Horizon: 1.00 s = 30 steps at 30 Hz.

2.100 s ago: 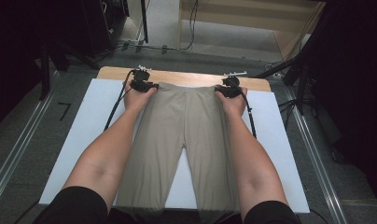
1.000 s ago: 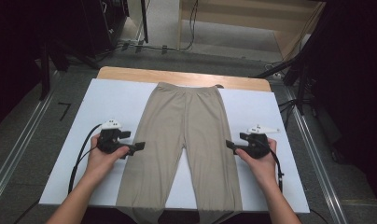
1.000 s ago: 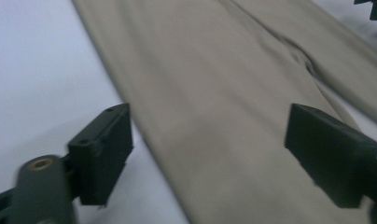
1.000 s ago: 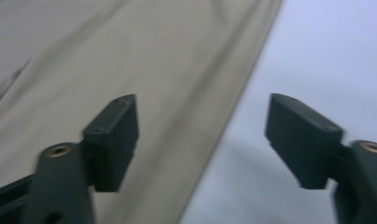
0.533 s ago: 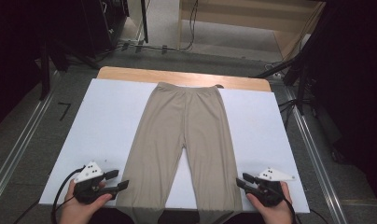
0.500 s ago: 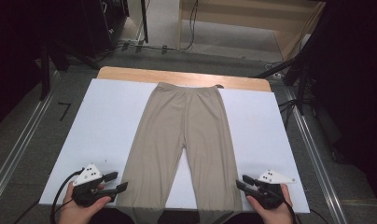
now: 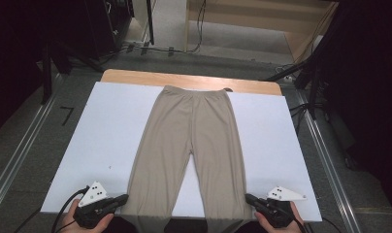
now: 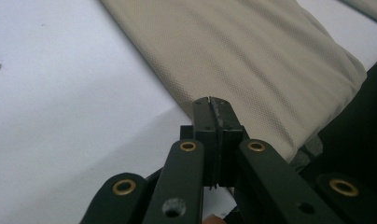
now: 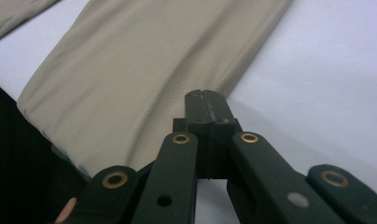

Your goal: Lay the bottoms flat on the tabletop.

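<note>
Beige trousers [image 7: 191, 131] lie flat on a white board [image 7: 102, 126], waistband at the far end, both legs running to the near edge and hanging a little over it. My left gripper [image 7: 120, 199] is shut with nothing in it, its tip just outside the left leg's outer edge near the hem. The left gripper view has the jaws [image 8: 213, 101] pressed together beside the trouser leg [image 8: 252, 56]. My right gripper [image 7: 250, 199] is shut too, empty, beside the right leg's outer edge. Its closed tip [image 9: 204, 95] lies at the edge of the fabric [image 9: 144, 60].
The white board rests on a wooden tabletop [image 7: 136, 76] that shows as a strip at the far end. Metal rails run along the floor at the left [image 7: 19, 145] and right [image 7: 330, 160]. Cables and dark stands lie beyond the table.
Both hands have drawn back from the waistband along the legs to the near edge, leaving the trousers smoothed flat. In the last half second they barely moved.
</note>
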Motion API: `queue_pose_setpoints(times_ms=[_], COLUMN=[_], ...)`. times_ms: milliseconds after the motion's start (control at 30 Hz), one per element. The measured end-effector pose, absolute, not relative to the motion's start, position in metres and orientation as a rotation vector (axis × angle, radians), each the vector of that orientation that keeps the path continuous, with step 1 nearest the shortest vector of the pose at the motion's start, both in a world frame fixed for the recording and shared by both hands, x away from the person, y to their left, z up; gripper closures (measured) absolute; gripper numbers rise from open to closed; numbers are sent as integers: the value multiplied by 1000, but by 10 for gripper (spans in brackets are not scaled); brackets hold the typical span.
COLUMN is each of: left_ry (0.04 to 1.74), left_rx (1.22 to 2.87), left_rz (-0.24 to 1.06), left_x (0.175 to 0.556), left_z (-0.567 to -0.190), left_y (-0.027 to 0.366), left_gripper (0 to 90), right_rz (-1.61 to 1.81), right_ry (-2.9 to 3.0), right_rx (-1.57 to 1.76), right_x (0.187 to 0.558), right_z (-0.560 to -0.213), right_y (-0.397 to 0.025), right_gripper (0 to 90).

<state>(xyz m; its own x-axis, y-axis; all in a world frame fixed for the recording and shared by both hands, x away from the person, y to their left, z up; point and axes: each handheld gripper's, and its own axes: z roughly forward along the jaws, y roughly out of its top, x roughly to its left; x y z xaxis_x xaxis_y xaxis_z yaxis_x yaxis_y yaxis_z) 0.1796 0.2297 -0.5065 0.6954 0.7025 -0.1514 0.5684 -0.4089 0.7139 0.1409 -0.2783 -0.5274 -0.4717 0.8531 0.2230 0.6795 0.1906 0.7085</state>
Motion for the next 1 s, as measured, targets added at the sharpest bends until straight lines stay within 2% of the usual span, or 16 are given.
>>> queue_pose_setpoints(times_ms=[67,133,200,333,467,500,533,667,800,900,1000], left_ry=[971,952,901,784,677,657,642,602,592,570,579], left_rx=[2095,2038,2015,2045,2075,2086,2092,2134,2162,2219,2222], left_rz=[218,187,154,102,48,47,37,25,-31,-16,-3], left_x=[178,177,175,173,171,170,170,174,179,175,174], left_z=[-504,-498,-490,-479,-479,-481,-483,-496,-512,-520,-520], left_y=[230,228,219,172,120,106,94,48,16,5,5], left_gripper=[900,741,647,594,594,595,610,736,780,802,845], right_rz=[1159,1183,1211,1209,1186,1188,1178,1172,1123,1138,1063], right_ry=[2228,2210,2199,2208,2213,2211,2202,2193,2214,2230,2222], right_rx=[1478,1477,1477,1470,1446,1436,1447,1438,1448,1436,1396], right_x=[140,138,137,139,137,137,135,125,108,99,96], right_z=[-526,-525,-524,-526,-526,-526,-525,-522,-524,-529,-528], right_y=[-285,-291,-295,-294,-291,-292,-292,-292,-287,-284,-277], right_gripper=[887,888,888,887,881,846,779,751,661,653,791])
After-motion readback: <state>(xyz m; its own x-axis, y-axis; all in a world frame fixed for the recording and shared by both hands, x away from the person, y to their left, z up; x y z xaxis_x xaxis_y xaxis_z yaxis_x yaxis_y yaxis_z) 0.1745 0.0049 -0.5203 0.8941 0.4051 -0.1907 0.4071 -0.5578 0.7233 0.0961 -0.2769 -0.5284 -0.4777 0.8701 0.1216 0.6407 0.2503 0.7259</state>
